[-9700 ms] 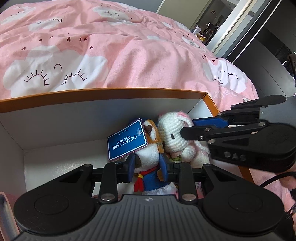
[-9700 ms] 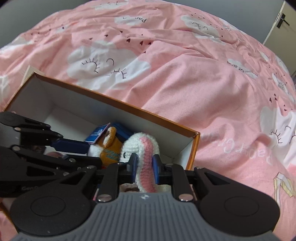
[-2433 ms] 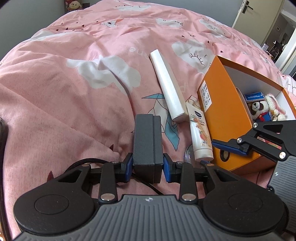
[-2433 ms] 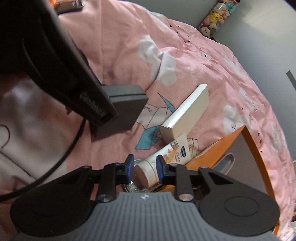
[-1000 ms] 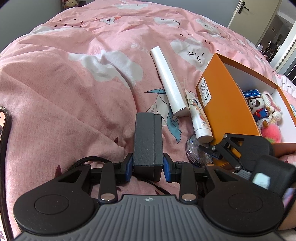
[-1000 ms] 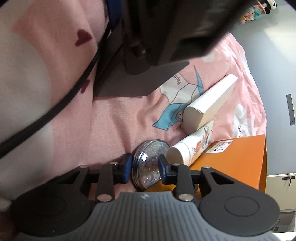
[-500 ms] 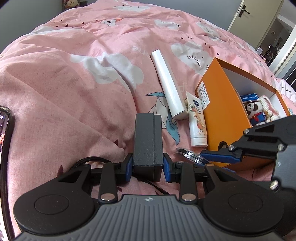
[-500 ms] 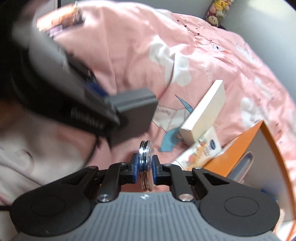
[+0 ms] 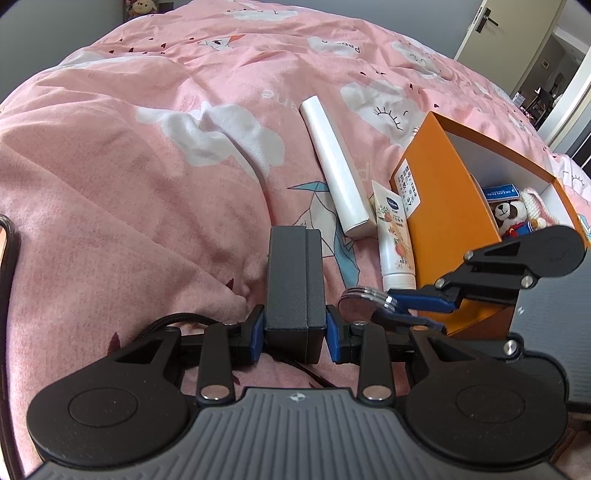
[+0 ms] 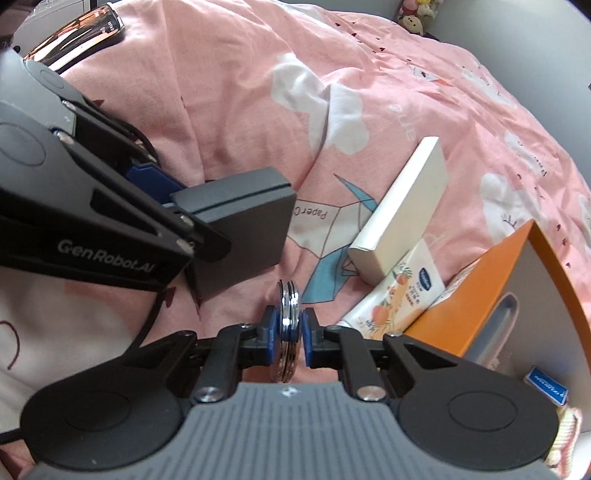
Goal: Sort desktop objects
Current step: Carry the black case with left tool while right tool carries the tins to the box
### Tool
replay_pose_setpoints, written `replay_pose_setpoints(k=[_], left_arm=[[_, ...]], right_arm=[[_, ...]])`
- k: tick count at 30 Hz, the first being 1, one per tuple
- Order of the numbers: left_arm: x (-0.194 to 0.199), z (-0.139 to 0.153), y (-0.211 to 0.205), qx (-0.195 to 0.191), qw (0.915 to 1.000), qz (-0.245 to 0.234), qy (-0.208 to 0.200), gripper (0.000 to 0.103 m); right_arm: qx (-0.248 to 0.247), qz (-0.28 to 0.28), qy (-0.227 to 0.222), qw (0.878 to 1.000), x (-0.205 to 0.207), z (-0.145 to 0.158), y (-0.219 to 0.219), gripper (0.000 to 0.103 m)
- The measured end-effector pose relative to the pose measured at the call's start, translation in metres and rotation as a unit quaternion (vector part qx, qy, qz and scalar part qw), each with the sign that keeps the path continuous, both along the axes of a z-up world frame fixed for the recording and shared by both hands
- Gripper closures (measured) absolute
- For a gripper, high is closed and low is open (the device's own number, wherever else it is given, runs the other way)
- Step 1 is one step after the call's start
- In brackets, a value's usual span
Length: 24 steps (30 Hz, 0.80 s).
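Observation:
My left gripper (image 9: 294,328) is shut on a dark grey case (image 9: 294,284) with a black cord, held just above the pink bedspread; the case also shows in the right wrist view (image 10: 240,229). My right gripper (image 10: 289,328) is shut on a round silver compact (image 10: 289,325), held on edge; it appears in the left wrist view (image 9: 364,297) to the right of the case. An orange box (image 9: 448,218) stands at the right with plush toys (image 9: 513,218) inside. A white hand-cream tube (image 9: 393,240) and a long white box (image 9: 334,166) lie beside it.
A phone (image 10: 77,27) lies on the bedspread at the far left of the right wrist view. A blue card (image 9: 500,192) sits in the orange box. A doorway (image 9: 546,74) opens beyond the bed at the right.
My right gripper closed on the silver compact, lifted it off the bedspread and turned it on edge. My left gripper has kept hold of the grey case, almost still.

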<state>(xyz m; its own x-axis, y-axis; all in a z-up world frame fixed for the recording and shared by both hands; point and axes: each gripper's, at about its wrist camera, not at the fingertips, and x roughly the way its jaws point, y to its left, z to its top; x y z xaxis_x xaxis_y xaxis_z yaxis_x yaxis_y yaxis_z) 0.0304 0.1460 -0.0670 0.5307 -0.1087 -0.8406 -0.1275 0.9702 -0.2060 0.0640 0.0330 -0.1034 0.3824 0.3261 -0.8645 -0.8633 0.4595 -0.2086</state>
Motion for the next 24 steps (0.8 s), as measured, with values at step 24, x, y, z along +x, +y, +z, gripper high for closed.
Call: replay_pose_setpoints(k=[24], left_arm=[[-0.003,0.093,-0.026,-0.027,0.9903,-0.025,-0.134,0.066]], right_arm=[[0.240,-0.080,0.063,0.965,0.016,0.094,-0.093,0.089]])
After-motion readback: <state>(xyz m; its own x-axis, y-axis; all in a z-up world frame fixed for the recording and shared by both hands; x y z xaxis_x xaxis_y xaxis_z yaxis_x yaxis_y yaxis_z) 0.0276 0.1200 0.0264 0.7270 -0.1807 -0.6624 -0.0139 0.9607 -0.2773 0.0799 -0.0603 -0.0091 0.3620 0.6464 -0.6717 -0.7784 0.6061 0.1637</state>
